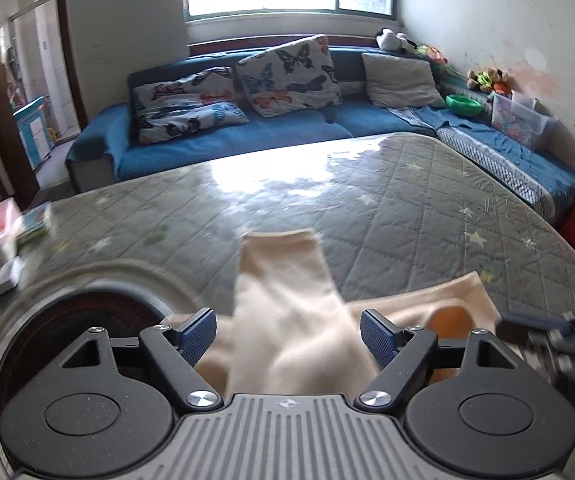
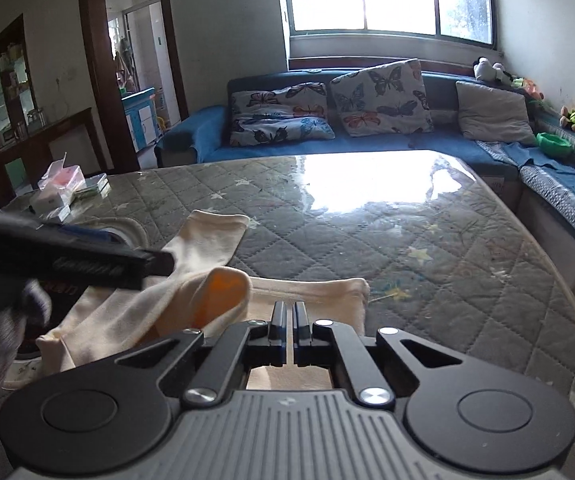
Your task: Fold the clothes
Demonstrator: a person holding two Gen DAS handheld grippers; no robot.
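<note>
Standing near the quilted table [image 2: 427, 240], I looked from left to right: boxes [image 2: 63, 192] sat at its far left edge, then a round dark opening [image 1: 87, 320] in the surface, then the cream garment [image 1: 287, 320] lying at the near edge. One narrow part of it ran away toward the far side, another stretched off to the right, with an orange patch [image 2: 219, 292] showing in a raised fold between them. The left gripper [image 1: 287, 332] hovered with its blue pads spread wide on either side of the far-pointing part, gripping nothing. The right gripper [image 2: 287, 320] had its fingers closed together over the right-hand part; whether cloth was pinched there I could not tell.
</note>
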